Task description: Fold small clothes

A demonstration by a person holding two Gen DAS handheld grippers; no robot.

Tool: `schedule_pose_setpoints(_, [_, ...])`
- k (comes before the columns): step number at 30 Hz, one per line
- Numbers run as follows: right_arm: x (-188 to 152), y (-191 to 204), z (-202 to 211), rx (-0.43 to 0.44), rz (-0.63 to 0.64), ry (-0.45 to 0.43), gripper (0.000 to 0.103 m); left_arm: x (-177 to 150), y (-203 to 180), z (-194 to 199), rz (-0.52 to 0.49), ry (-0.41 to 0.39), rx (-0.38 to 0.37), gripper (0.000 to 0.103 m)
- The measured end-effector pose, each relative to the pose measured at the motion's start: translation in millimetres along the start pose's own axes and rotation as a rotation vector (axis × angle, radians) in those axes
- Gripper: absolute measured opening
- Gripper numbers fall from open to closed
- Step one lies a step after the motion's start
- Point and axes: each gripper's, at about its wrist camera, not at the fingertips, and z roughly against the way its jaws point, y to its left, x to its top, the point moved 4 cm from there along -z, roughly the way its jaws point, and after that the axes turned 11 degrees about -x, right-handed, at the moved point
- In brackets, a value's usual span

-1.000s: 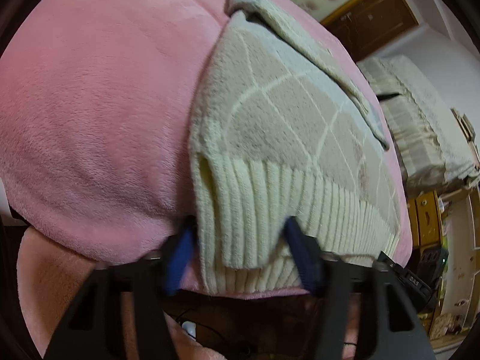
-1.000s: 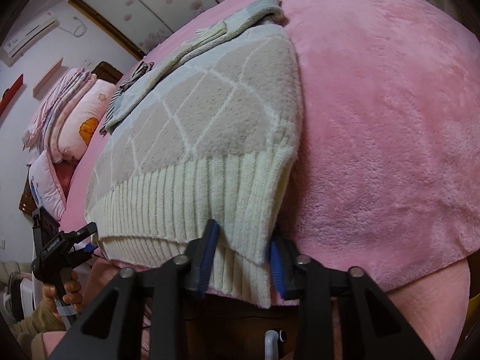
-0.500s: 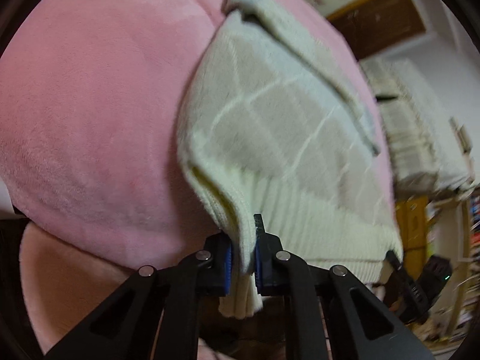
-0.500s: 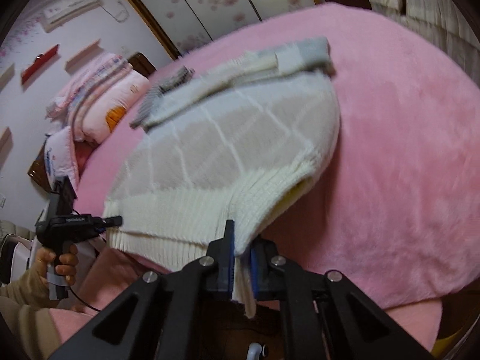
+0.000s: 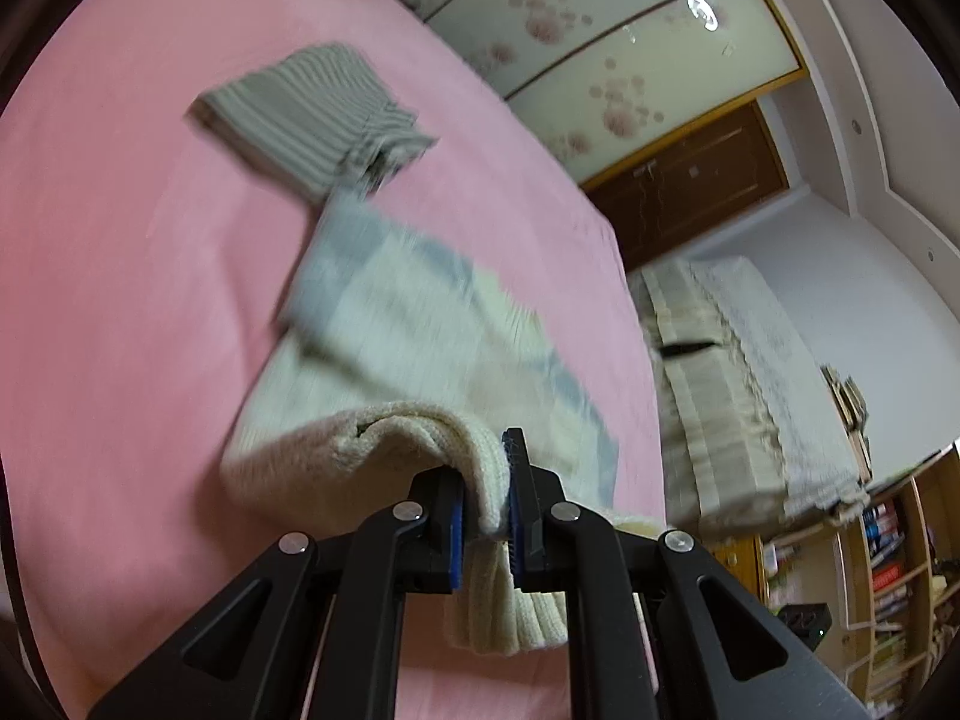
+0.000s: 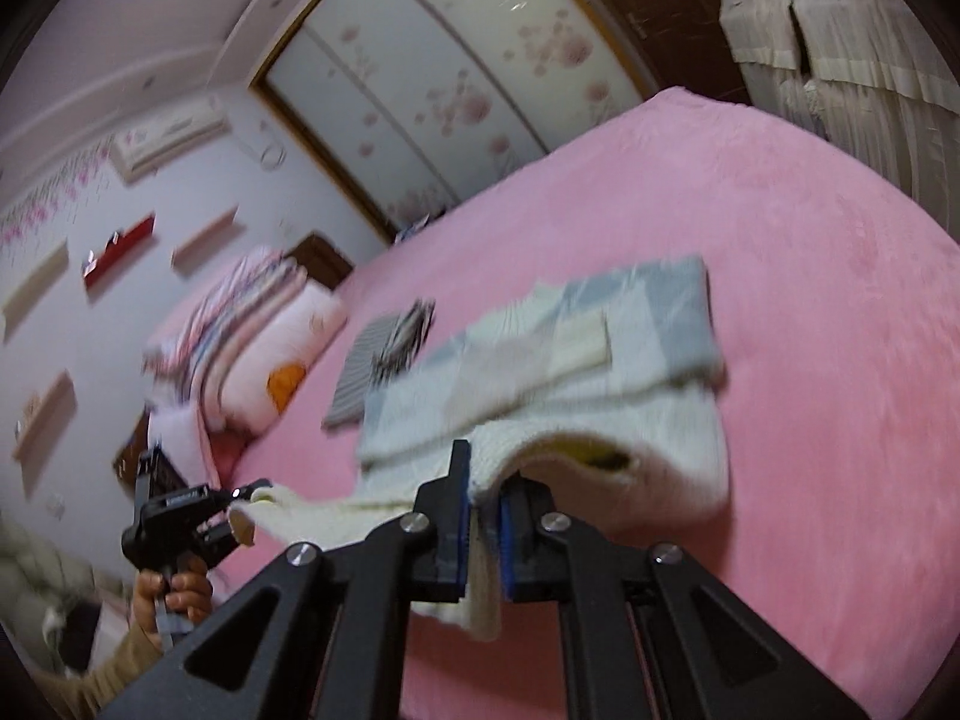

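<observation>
Clearly your left gripper (image 5: 485, 516) and right gripper (image 6: 482, 531) are each clamped on the soft, floppy sweater's (image 5: 384, 360) ribbed hem corners, so lift evenly.

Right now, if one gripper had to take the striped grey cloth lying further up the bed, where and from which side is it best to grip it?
Grip the striped grey cloth at its loose, ruffled end, which faces the cream sweater. Come in low from the sweater's side. That end looks raised off the pink blanket, so jaws could probably close over it; the opposite edge lies flat.
</observation>
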Motion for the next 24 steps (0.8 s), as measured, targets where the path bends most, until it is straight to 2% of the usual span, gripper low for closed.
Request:
schedule_pose_setpoints(6, [72.5,2.1,-72.3,-0.054,0.011,-0.023,0.007,68.8,-17.1,-75.5,-0.073,-0.020,0.071,0.008])
schedule_pose_setpoints(11, [112.6,-14.3,-150.3,-0.099,-0.040,0.013,0.007,107.6,4.7,-145.2,-0.031,-0.020,0.128,0.009])
schedule_pose_setpoints(15, [114.9,-35.8,-211.9,-0.153,-0.077,0.092,0.007,119.8,42.2,-196.8,0.028,0.009,0.198,0.009])
schedule_pose_setpoints(17, [111.2,-47.9,-239.3,-0.187,-0.103,0.144,0.010,119.9,61.7,-217.0,0.068,0.038,0.229,0.011])
schedule_pose_setpoints(19, [107.4,-64.0,-263.4,-0.214,-0.163,0.212,0.015,121.2,76.9,-234.1,0.101,0.077,0.240,0.022])
schedule_pose_setpoints(20, [106.2,-71.7,-272.8,-0.206,-0.206,0.251,0.018,122.6,80.3,-240.6,0.109,0.093,0.242,0.023])
schedule_pose_setpoints(21, [105.3,-75.2,-275.6,-0.202,-0.231,0.268,0.025,124.1,79.9,-244.6,0.103,0.105,0.244,0.025])
schedule_pose_setpoints(24, [110.8,-78.4,-269.9,-0.197,-0.236,0.253,0.034,128.9,68.4,-249.4,0.038,0.136,0.240,0.034])
